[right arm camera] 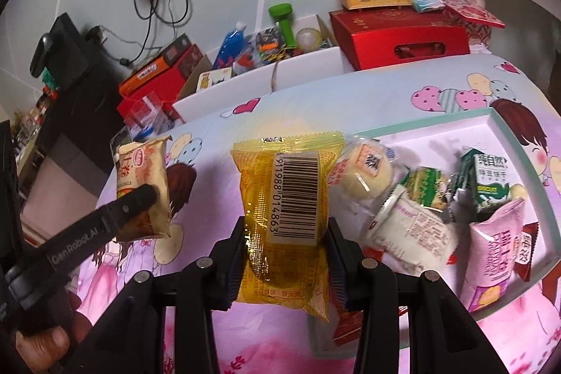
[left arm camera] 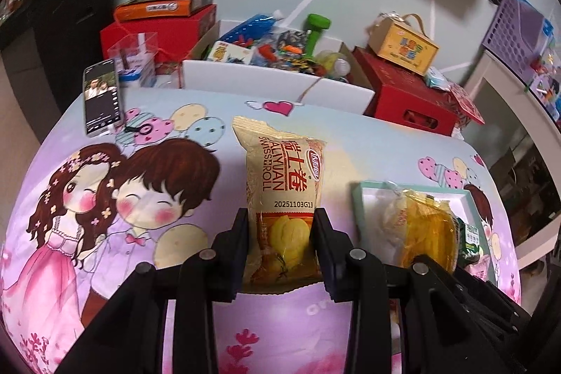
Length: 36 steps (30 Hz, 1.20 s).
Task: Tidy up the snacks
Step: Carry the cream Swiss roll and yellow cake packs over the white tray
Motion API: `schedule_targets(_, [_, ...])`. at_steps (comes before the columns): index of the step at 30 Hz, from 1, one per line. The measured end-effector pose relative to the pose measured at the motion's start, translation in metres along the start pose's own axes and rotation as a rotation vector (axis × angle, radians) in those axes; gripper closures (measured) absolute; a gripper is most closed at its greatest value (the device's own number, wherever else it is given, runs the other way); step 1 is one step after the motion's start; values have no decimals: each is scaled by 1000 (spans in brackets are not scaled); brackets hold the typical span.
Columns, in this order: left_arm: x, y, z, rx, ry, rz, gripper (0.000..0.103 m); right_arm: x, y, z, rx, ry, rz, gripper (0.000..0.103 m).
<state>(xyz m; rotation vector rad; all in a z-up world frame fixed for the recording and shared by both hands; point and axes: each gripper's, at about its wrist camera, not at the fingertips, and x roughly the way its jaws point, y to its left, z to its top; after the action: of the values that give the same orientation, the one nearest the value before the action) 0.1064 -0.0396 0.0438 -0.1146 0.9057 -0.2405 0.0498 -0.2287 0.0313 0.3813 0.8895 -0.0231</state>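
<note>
While both packets hang clear of the table (left arm camera: 350,142), I have one snack in each pair of tongs. My left tongs (left arm camera: 280,240) are clamped on the lower half of a beige Swiss roll packet (left arm camera: 284,184), and my right tongs (right arm camera: 285,255) are clamped across the middle of a yellow cake packet (right arm camera: 284,198), barcode side up.

Both wrappers look light, soft and slick. I judge the film will crumple and slide under hard pressure, and the cake inside could squash, so holding across the filled body, not the flat crimped ends, seems the safest grip.

Just right of my yellow packet lies the white tray (right arm camera: 452,123) with a teal rim. In it I count roughly six more snacks: a round bun (right arm camera: 364,174), a white wrapper (right arm camera: 413,230), a green-and-white packet (right arm camera: 426,184), a green carton-like pack (right arm camera: 489,181), a pink Swiss roll packet (right arm camera: 494,251) and a red wrapper (right arm camera: 526,247). Overlaps may hide others.
</note>
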Motion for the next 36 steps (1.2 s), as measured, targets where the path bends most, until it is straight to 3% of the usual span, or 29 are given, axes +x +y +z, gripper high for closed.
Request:
schedule_targets(9, [-5,-27,-2,37,-18,-6,66,-4,-20,6,45,-9,-3,59])
schedule_targets(14, [-3,-45,-4,72,-15,-34,66,-18,-53,16,103,-52,-66,59])
schedule_targets(29, [30,-123,-30,239,73,-149,66,-59,-155,29,285,-138,-241,59])
schedule_targets(36, [46,-131,-37,249,107,-153,66,-55,-172,35,306,-136,-234,59])
